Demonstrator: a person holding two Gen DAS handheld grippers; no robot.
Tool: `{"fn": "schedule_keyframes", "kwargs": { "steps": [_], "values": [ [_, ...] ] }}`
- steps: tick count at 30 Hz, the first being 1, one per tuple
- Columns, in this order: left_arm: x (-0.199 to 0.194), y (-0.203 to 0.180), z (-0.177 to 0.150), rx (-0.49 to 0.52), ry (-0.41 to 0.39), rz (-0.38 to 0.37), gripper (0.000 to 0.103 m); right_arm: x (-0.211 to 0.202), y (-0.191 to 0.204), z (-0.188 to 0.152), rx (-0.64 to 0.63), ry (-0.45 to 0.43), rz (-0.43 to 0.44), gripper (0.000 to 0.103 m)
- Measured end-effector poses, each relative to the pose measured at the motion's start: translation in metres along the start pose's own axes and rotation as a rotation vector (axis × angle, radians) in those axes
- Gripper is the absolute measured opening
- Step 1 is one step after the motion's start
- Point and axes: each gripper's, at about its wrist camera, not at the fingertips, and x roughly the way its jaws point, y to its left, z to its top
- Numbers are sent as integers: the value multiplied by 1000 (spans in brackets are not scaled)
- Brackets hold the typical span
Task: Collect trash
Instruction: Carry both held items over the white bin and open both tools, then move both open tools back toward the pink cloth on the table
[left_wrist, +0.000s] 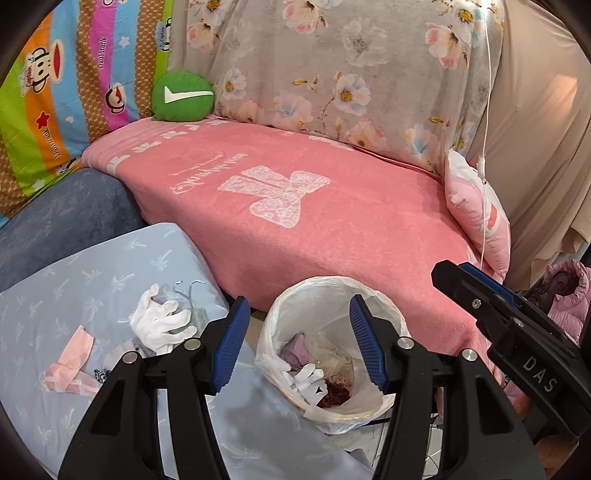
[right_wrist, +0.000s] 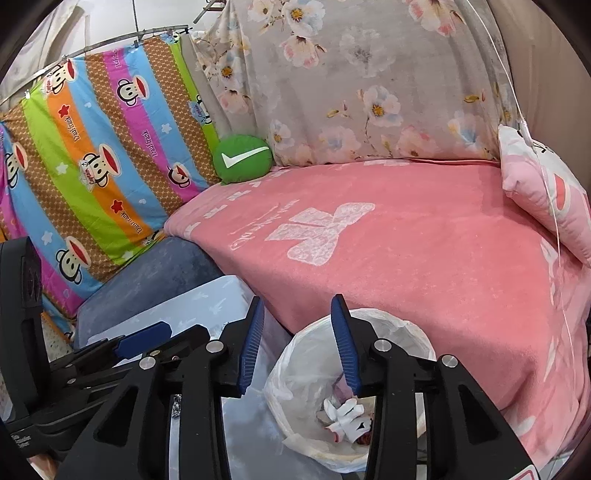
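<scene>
Left gripper: blue-padded jaws spread wide, nothing between them, touching nothing. It hangs over the near edge of the small round bin lined with a white plastic bag; its right pad sits in front of the bin mouth in the left wrist view.

Right gripper: jaws also well apart, empty. It sits above the bin's left rim, with the liner showing behind its right pad.

Bin contents: a crumpled white glove, purple paper scrap, some dark reddish bits. The same white glove is seen deep in the bag from the right wrist camera.

Still outside the bin, on the pale blue cloth with a white leaf print: a second white glove bunched against a thin wire hanger, and a pink and white wrapper strip lying flat, left of the left gripper.

Behind: pink blanket with a white bow print, round green cushion with a white tick, a small pink pillow at the right end.
</scene>
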Motion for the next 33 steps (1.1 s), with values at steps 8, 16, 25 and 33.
{"fn": "schedule_keyframes", "kwargs": {
  "steps": [8, 16, 25, 33],
  "values": [
    [-8, 23, -7, -47, 0, 34, 54, 6, 22, -12, -22, 30, 33, 38],
    [-15, 51, -18, -95, 5, 70, 54, 13, 49, -25, -56, 63, 67, 39],
    [-24, 78, -27, -136, 4, 107, 54, 23, 79, -38, -95, 99, 103, 40],
    [-30, 106, -38, -179, 9, 141, 54, 33, 106, -50, -127, 136, 132, 40]
  ]
}}
